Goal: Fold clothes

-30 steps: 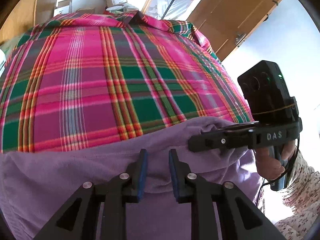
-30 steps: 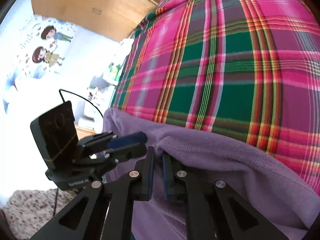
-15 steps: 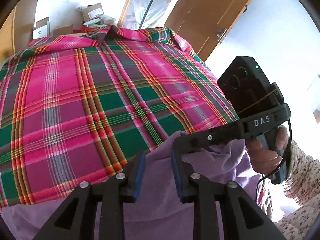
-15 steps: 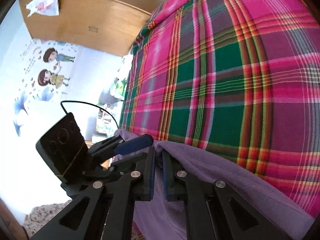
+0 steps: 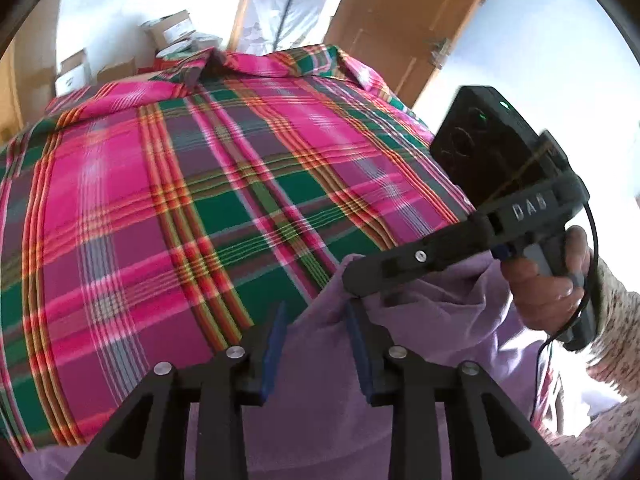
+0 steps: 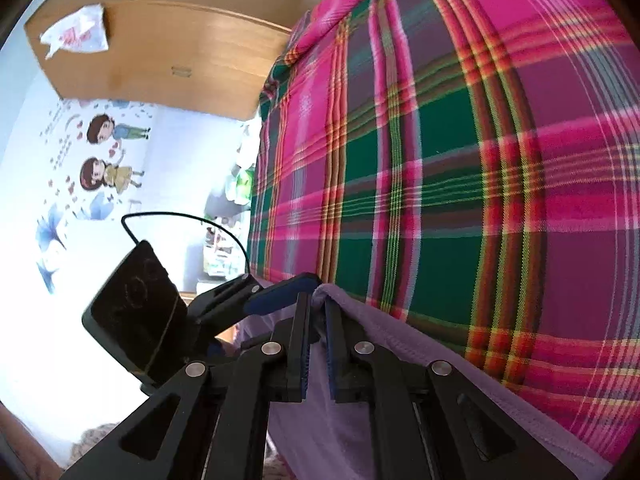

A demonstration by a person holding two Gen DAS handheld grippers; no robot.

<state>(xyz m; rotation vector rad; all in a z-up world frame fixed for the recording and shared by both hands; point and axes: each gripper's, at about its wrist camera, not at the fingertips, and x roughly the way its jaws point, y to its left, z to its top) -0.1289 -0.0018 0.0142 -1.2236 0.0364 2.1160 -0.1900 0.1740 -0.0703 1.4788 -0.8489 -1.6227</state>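
Note:
A purple garment (image 5: 420,320) lies at the near edge of a pink and green plaid cloth (image 5: 200,200) that covers the surface. My left gripper (image 5: 314,312) is open, and the purple fabric runs between its blue pads. Just to the right of it, my right gripper (image 5: 352,284) comes in from the side with the fabric bunched under its tip. In the right wrist view my right gripper (image 6: 316,300) is shut on the purple garment's (image 6: 400,340) raised edge. My left gripper (image 6: 288,284) sits right beside it on the left.
The plaid cloth (image 6: 440,160) stretches far ahead. Cardboard boxes (image 5: 172,32) and a wooden door (image 5: 400,20) stand beyond its far end. A wooden cabinet (image 6: 180,60) and wall stickers (image 6: 104,152) are off the left side. A hand (image 5: 548,292) in a patterned sleeve holds the right gripper.
The two grippers have drawn close together at the garment's edge. My left fingers have spread wider. Less purple fabric and more plaid show than a second ago.

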